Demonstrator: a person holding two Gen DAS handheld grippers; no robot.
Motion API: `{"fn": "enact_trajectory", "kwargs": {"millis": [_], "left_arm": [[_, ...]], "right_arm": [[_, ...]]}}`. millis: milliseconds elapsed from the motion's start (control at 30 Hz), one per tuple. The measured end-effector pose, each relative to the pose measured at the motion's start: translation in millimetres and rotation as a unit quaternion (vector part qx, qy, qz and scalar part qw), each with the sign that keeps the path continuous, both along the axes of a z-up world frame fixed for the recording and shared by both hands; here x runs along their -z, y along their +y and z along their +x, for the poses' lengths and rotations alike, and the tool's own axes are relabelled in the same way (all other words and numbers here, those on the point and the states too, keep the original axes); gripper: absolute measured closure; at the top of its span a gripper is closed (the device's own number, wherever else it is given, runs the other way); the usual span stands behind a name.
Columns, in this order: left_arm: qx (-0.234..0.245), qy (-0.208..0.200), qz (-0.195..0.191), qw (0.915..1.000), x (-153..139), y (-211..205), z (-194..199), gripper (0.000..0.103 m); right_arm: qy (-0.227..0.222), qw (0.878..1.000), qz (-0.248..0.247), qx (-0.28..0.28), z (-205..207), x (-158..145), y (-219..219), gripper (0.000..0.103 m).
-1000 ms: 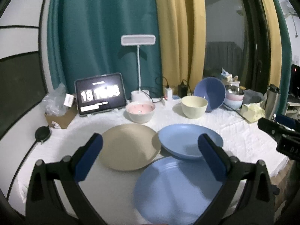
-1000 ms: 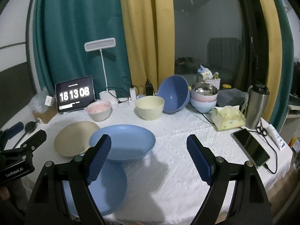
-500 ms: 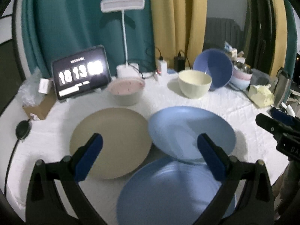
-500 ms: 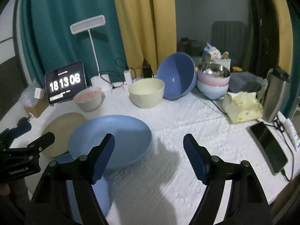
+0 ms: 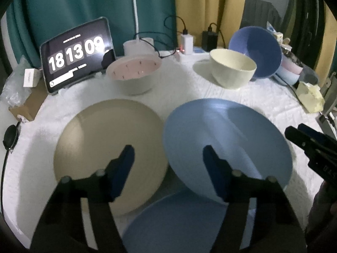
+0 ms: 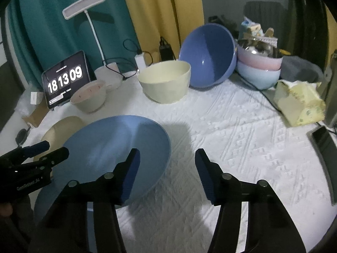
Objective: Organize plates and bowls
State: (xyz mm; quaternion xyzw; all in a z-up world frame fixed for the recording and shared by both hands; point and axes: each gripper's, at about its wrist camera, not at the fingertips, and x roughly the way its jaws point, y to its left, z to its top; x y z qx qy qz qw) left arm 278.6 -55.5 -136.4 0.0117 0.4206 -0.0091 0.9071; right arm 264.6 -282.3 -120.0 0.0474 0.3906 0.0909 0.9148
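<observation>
A beige plate (image 5: 105,147) and a blue deep plate (image 5: 227,139) lie side by side on the white cloth; the blue one leans on a flat blue plate (image 5: 181,223) in front. Behind stand a pink bowl (image 5: 134,73), a cream bowl (image 5: 231,69) and a tilted big blue bowl (image 5: 259,50). My left gripper (image 5: 168,164) is open and empty, low over the gap between the beige and blue plates. My right gripper (image 6: 167,172) is open and empty over the right rim of the blue deep plate (image 6: 113,147); the cream bowl (image 6: 166,82) and blue bowl (image 6: 208,52) stand beyond.
A tablet clock (image 5: 78,52), lamp base (image 5: 139,46) and chargers with cables line the back edge. Stacked bowls (image 6: 259,67), a tissue pack (image 6: 299,101) and a phone (image 6: 324,145) stand at the right. A cardboard box (image 5: 27,103) sits at the left.
Both grippers have moved forward and down toward the plates, and their jaws have narrowed while staying open. The plates and bowls have not moved.
</observation>
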Motion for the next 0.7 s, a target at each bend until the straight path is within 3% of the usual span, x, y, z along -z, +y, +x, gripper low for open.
{"fn": "enact_trajectory", "kwargs": {"millis": [300,600,700], "left_arm": [[0.002,0.036,-0.001,0.9993,20.1,-6.5,15.2,0.060],[0.012,0.036,0.007,0.9993,19.6,-16.3,17.3,0.069],[0.012,0.037,0.006,0.9992,19.2,-18.4,16.8,0.070]], "right_arm": [[0.042,0.999,0.018,-0.013,22.3,22.1,5.2,0.051],[0.069,0.997,0.027,-0.030,30.6,36.9,9.5,0.078],[0.068,0.997,0.024,-0.029,30.3,35.9,8.9,0.079]]}}
